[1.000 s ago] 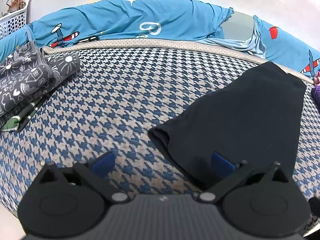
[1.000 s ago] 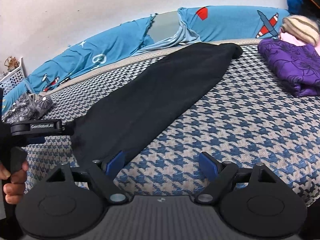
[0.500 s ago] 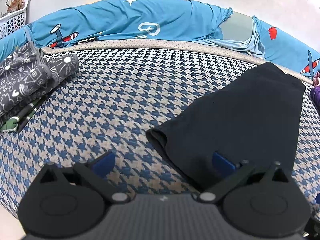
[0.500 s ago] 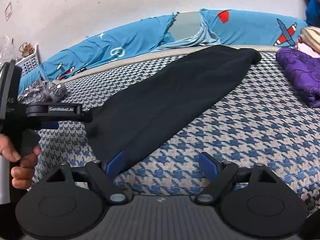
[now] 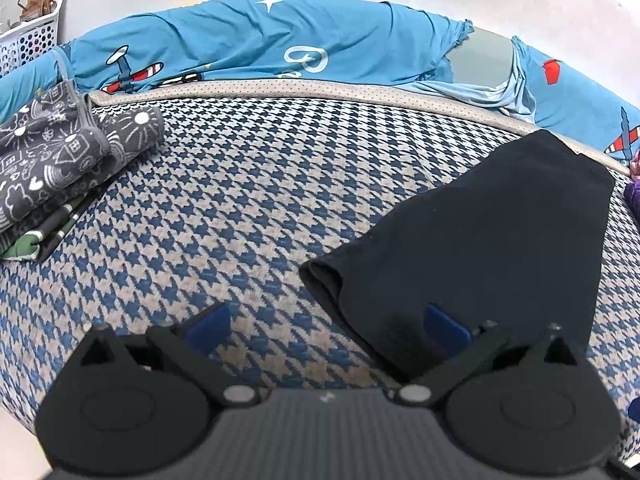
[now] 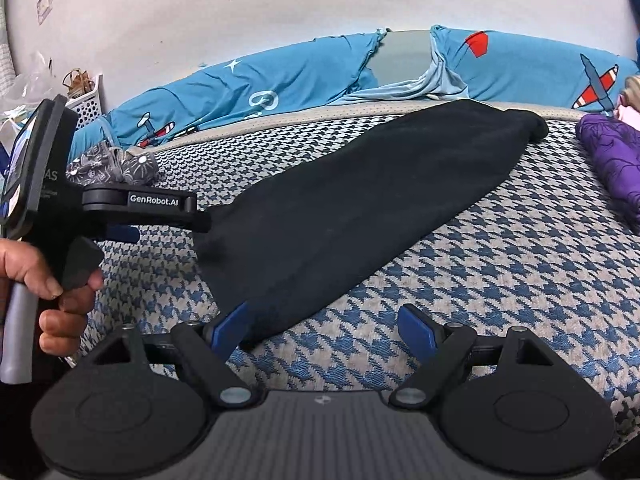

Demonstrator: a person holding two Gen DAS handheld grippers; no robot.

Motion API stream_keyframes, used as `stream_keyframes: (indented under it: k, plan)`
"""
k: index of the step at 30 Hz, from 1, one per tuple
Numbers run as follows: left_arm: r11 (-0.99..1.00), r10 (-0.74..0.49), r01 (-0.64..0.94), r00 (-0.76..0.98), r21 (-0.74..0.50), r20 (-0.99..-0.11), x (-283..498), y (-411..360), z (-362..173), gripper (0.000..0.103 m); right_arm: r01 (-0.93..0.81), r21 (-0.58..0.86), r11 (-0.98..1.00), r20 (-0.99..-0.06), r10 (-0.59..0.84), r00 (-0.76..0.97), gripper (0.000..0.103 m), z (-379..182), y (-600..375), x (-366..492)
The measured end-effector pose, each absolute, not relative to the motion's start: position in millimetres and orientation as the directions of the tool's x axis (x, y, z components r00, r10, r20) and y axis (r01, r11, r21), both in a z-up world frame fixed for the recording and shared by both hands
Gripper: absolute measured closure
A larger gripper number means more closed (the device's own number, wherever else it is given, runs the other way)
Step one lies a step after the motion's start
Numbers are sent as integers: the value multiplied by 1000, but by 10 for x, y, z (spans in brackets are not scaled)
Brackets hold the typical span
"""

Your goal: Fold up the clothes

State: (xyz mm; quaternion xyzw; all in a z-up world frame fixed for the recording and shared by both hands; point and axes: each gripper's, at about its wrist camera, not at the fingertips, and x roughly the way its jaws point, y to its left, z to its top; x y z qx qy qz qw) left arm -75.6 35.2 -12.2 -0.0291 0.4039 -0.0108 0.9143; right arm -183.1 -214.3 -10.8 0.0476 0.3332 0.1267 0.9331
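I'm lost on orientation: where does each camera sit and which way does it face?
Left wrist: on the left gripper, facing across the bed at the black garment's near end; own fingers show.
Right wrist: on the right gripper, facing along the garment; a hand shows.
Shared: garment, blue airplane sheet, grey patterned clothes.

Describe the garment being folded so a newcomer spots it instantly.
On the blue houndstooth bed cover, look just ahead of both open grippers. The long black garment lies flat, reaching toward the blue airplane-print bedding. It is plain black; neighbours are grey-patterned or purple.
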Motion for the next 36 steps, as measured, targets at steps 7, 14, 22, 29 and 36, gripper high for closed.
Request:
stream_keyframes:
  k: [7,14,22,29,36]
  plan:
    - [997,-29,-33,660,-67,-751,-703,389,-137,0,-258,153,954,-604,296,739,22,-98,-2025,-1827]
    - [988,-33,-92,653,-122,-757,-616,519,-126,0,-340,91,936,-598,324,733,23,-105,-1785,-1800]
    - [969,-81,-129,638,-211,-766,-494,714,-116,0,-450,-88,889,-604,311,734,36,-213,-1375,-1687]
    - [961,-134,-108,621,-254,-772,-384,749,-136,1,-508,-156,847,-628,312,713,36,-311,-1151,-1410]
    - [930,-224,-114,579,-350,-784,-297,791,-179,1,-523,-215,825,-643,283,712,38,-439,-1034,-1218]
